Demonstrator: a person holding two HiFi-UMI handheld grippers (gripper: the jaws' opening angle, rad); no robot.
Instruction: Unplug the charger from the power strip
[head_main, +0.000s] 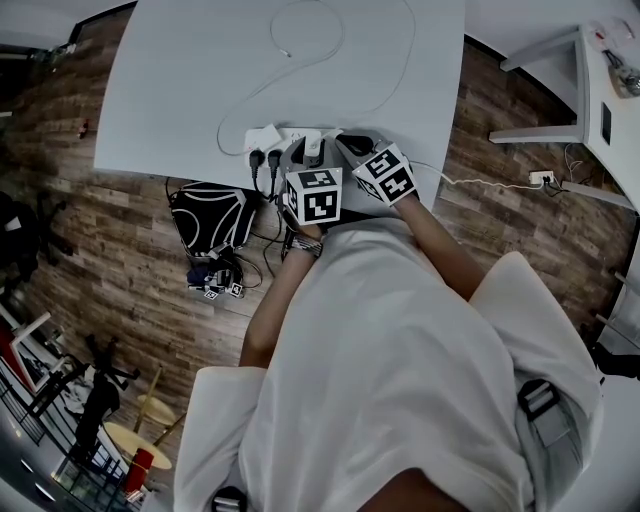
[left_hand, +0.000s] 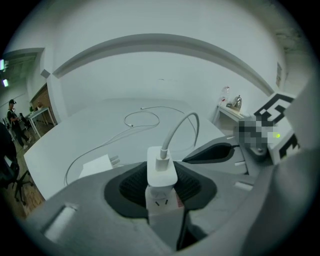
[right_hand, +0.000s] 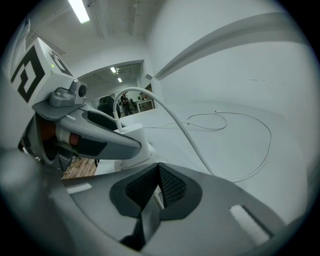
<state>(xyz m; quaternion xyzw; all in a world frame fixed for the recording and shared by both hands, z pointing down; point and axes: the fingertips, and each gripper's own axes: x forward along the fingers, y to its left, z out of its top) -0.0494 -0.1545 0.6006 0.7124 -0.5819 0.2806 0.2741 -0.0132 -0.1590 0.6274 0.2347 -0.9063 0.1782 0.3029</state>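
The white power strip (head_main: 292, 136) lies at the table's near edge, with two black plugs (head_main: 264, 158) in its left end. The white charger (left_hand: 161, 172) stands upright over the strip's socket face (left_hand: 161, 204), and its cable (left_hand: 181, 127) arches up and away. My left gripper (left_hand: 161, 176) is shut on the charger, one dark pad against each side. Just right of it, my right gripper (right_hand: 157, 187) has its pads meeting in a V, with only a thin white sliver below them. From the right gripper view, the left gripper (right_hand: 95, 134) hangs over the charger (right_hand: 131, 136).
A second white adapter (left_hand: 97, 165) lies loose on the table (head_main: 180, 90), left of the strip. A thin white cable (head_main: 300, 45) loops across the tabletop. A black bag (head_main: 210, 215) sits on the wooden floor, and a cord runs right to a floor outlet (head_main: 541, 178).
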